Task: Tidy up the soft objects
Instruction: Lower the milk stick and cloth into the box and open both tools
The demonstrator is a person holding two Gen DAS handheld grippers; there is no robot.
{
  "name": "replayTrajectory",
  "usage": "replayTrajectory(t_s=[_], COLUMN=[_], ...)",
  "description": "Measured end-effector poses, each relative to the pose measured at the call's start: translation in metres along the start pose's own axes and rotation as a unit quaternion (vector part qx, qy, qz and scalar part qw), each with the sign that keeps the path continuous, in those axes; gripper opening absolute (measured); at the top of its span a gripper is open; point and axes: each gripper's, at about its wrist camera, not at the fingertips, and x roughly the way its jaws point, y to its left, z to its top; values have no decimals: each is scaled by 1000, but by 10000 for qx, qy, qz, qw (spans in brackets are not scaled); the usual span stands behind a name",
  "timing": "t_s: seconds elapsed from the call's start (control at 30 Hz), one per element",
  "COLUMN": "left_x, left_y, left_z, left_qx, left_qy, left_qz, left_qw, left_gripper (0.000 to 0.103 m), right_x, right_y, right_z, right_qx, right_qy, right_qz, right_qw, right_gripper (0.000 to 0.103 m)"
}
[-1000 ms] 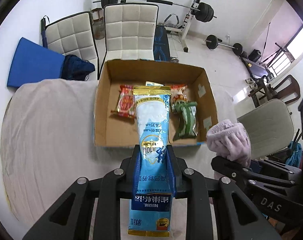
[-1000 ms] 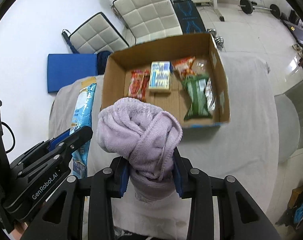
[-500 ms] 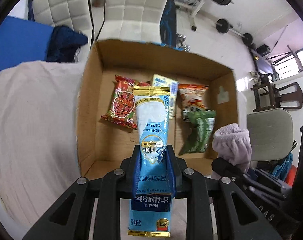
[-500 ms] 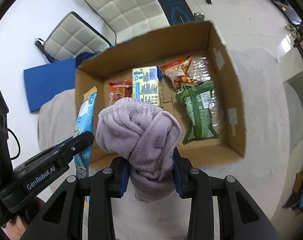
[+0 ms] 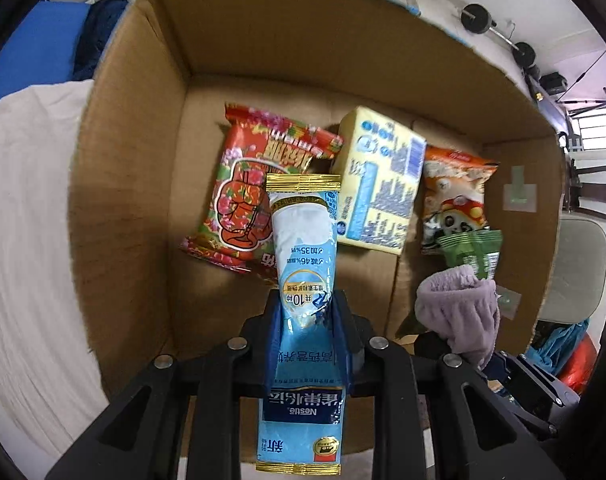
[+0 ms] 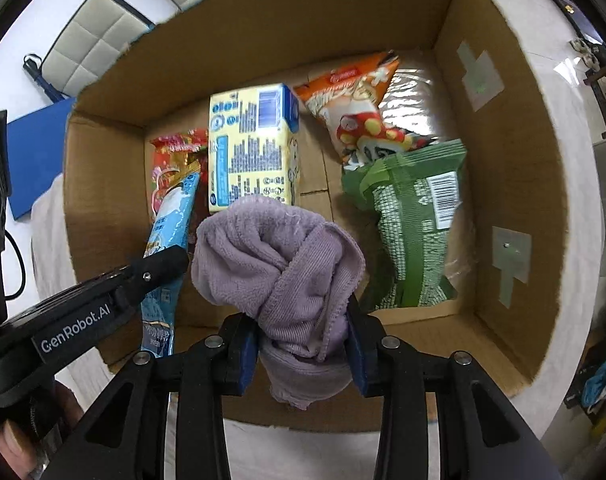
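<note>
My left gripper (image 5: 305, 316) is shut on a long light-blue Nestle pouch (image 5: 303, 240) and holds it over the left front part of an open cardboard box (image 5: 131, 160). The pouch also shows in the right wrist view (image 6: 169, 216). My right gripper (image 6: 303, 344) is shut on a bunched purple towel (image 6: 279, 260) and holds it over the box's (image 6: 503, 160) front middle. The towel also shows at the right of the left wrist view (image 5: 459, 312). The two grippers are side by side, close together.
Inside the box lie a red snack bag (image 5: 255, 184), a yellow carton (image 6: 251, 148), an orange mushroom-print bag (image 6: 359, 108) and a green packet (image 6: 415, 224). The box stands on a table with a pale cloth (image 5: 23, 220). Chairs and gym weights stand beyond.
Both grippers have moved forward and down over the box, each still holding its object. The box and its contents now fill both views.
</note>
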Motion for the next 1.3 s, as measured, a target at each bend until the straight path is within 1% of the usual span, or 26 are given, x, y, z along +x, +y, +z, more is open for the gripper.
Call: replayTrajectory(t_s=[0.17, 0.3, 0.37, 0.5, 0.53, 0.57, 0.6, 0.67, 0.7, 0.8, 0.83, 0.9, 0.93, 0.97, 1.0, 1.03, 1.07, 1.1, 1.13, 1.17, 1.2, 1.23, 1.3], left_x=[4, -3, -9, -23, -27, -30, -33, -41, -45, -52, -54, -58, -59, -61, -62, -61, -62, -65, -66, -66, -67, -68, -73], left_y=[0, 2, 3, 2, 2, 2, 3, 3, 3, 0, -1, -2, -3, -4, -5, -7, -7, -6, -6, -7, -6, -6, -7], left_z=[-3, -8, -10, -17, -20, -21, -21, -25, -28, -32, -33, -36, -37, -39, -40, -42, -43, -45, -46, -47, -48, -50, -53], left_qx=[5, -28, -15, 79, 100, 113, 126, 172, 200, 240, 248, 274, 283, 297, 302, 302, 301, 292, 277, 269, 260, 257, 256], left_qy=[151, 109, 48, -113, -162, -199, -260, -419, -507, -721, -754, -856, -887, -927, -964, -996, -1030, -1065, -1104, -1125, -1148, -1176, -1283], left_qz=[74, 26, 36, 144, 188, 205, 239, 358, 399, 534, 555, 631, 690, 736, 774, 833, 867, 881, 888, 893, 902, 909, 970], left_qw=[9999, 9999, 10000, 9998, 9996, 9995, 9993, 9983, 9977, 9957, 9953, 9940, 9933, 9925, 9919, 9911, 9904, 9900, 9895, 9893, 9889, 9886, 9866], left_gripper=[25, 26, 31, 38, 41, 44, 46, 59, 62, 70, 77, 83, 89, 91, 91, 94, 100, 101, 101, 101, 101, 101, 101], right_x=[15, 17, 15, 12, 11, 9, 7, 3, 1, -7, -12, -16, -17, -19, -21, -23, -25, -26, -28, -32, -34, -35, -39], right_y=[-3, -7, -9, -8, -8, -8, -7, -7, -7, -10, -13, -15, -13, -15, -16, -16, -17, -18, -18, -20, -20, -20, -19], right_z=[4, 4, 3, 1, 0, -1, -3, -4, -6, -10, -13, -16, -17, -19, -21, -22, -24, -30, -31, -31, -31, -33, -34], right_qx=[13, 28, -3, -80, -113, -138, -174, -250, -291, -392, -413, -465, -484, -499, -502, -517, -547, -579, -608, -637, -654, -676, -723], right_qy=[171, 174, 146, 144, 137, 122, 78, -12, -49, -167, -209, -267, -294, -320, -352, -372, -399, -429, -447, -463, -486, -507, -558], right_qz=[-27, -76, -104, -189, -194, -227, -272, -385, -485, -642, -693, -776, -820, -836, -864, -883, -918, -978, -1012, -1019, -1014, -1024, -1078], right_qw=[9998, 9998, 9998, 9997, 9997, 9996, 9994, 9989, 9984, 9970, 9965, 9955, 9950, 9947, 9944, 9941, 9935, 9926, 9920, 9917, 9915, 9911, 9900], right_gripper=[42, 43, 48, 49, 52, 58, 61, 63, 63, 71, 74, 79, 82, 84, 85, 86, 86, 87, 91, 98, 101, 103, 103])
